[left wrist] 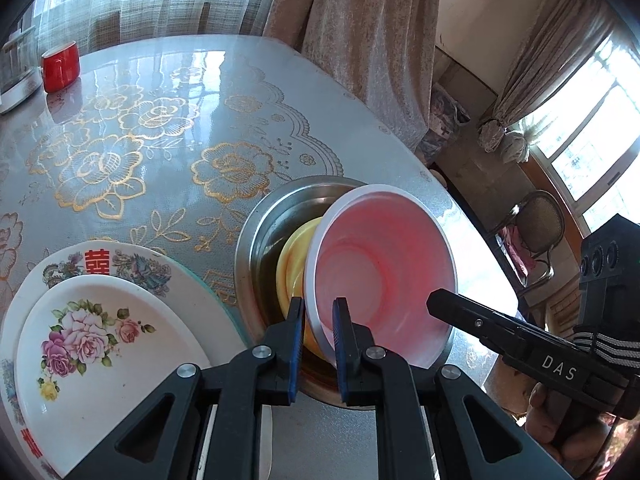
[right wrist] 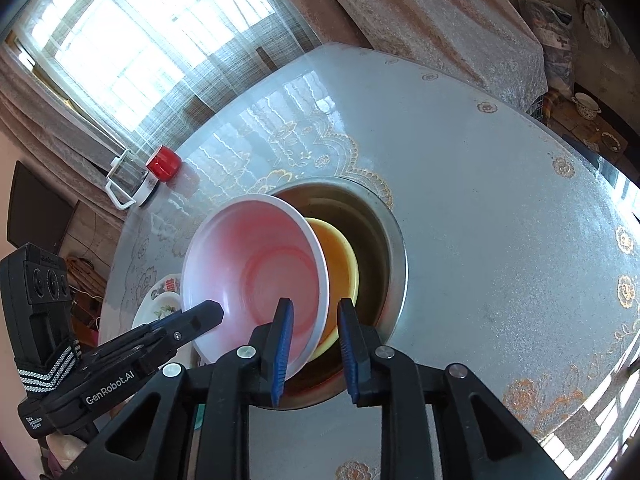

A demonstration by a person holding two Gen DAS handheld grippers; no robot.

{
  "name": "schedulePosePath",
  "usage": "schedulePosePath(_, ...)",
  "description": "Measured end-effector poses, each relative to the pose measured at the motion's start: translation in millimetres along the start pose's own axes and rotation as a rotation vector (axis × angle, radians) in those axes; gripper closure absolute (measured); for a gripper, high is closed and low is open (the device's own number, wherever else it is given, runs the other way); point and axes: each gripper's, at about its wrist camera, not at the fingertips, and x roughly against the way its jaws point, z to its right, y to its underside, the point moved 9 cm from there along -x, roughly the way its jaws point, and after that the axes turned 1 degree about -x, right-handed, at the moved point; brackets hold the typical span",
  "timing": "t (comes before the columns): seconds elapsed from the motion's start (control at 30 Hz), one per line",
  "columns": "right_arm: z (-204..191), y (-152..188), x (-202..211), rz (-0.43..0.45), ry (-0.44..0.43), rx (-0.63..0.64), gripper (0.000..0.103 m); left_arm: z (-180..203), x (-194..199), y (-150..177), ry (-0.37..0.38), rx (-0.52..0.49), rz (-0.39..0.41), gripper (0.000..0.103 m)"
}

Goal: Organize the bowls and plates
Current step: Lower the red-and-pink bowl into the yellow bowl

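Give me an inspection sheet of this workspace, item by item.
Surface: glossy floral table, no spills seen.
Job's things: pink bowl tilted in steel basin, leaning over yellow bowl; rose plate stacked on larger plate.
Clutter: red cup and glass jug at the far edge.
Grippers: left gripper shut on pink bowl's rim; right gripper open, astride that rim.
Cables: nothing seen.
Surroundings: curtains, window, chair.
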Motion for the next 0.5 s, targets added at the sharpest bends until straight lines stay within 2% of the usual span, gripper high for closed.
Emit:
schedulePosePath(0.23,1.3,-4.3,2.7,0.032,0.033,0.031,0.083,-1.1,2.9,-13.2,-0.024,-0.003,0.022,0.082)
schedulePosePath(0.43,4.7,-5.8,-3.0,0.026,0.048,0.032,0.085,-12.5,12.8,-21.1,-0.089,-0.026,0.079,0.082)
schedulePosePath(0.5,6.4,-6.7,-5.4,0.028,0.069,0.043,0.085,-16.1,12.0,-19.6,-0.107,-0.035,0.074,0.082)
